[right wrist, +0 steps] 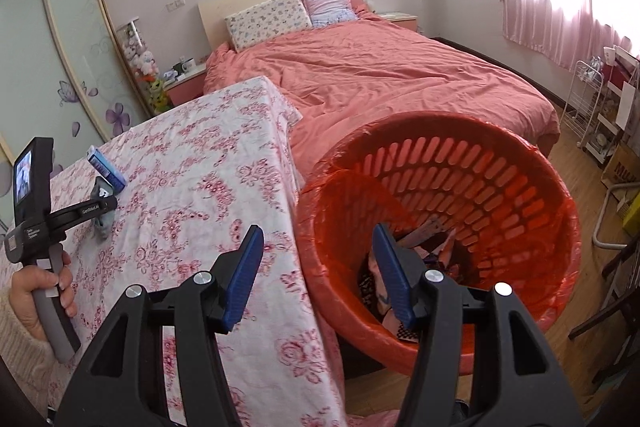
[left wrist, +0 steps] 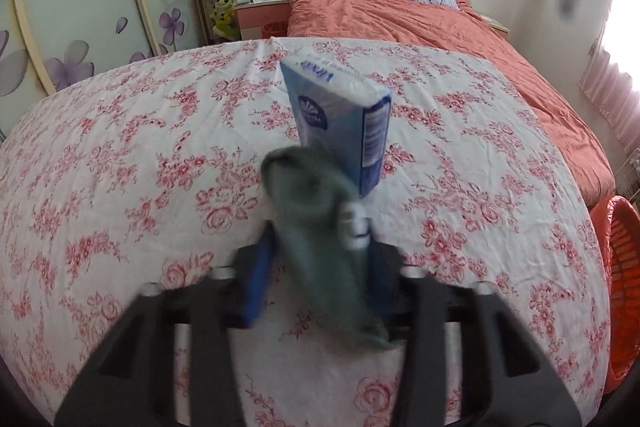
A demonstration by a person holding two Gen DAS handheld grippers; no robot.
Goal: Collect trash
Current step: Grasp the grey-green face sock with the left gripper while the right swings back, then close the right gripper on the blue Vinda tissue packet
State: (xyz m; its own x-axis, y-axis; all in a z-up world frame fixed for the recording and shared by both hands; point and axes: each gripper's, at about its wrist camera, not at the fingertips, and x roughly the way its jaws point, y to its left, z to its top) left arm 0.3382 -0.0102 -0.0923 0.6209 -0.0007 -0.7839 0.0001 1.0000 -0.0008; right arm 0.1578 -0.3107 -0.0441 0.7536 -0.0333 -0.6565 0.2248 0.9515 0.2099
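- Grey-green cloth, a sock [left wrist: 320, 227] by the look of it, sits between my left gripper [left wrist: 320, 259]'s blue pads, and the jaws are drawn in close around it; the view is smeared, but the fabric bunches above the fingertips and hangs below them, so I read it as pinched.
- A small white patch with dark marks shows on the sock beside the right-hand pad.
- Just past the sock, a blue tissue pack [left wrist: 340, 119] lies on the floral tablecloth [left wrist: 120, 147], its near end close to the fabric; I cannot tell whether they touch.
- From my right wrist camera I see the same left tool from the side, held by a hand [right wrist: 38, 291] in a cream sleeve, with the sock dangling under its tip, just above the cloth and next to the tissue pack.
- My right gripper [right wrist: 316, 267] has its blue fingers [right wrist: 244, 271] spread apart with nothing between them; it hangs over the table's edge and the rim of the orange basket [right wrist: 500, 163].
- The basket stands on the wooden floor against the table's side, lined with a red plastic bag, and scraps of trash [right wrist: 424, 243] already lie at its bottom.
- Beyond both, a bed [right wrist: 380, 75] with a salmon cover and two pillows fills the room's far side.
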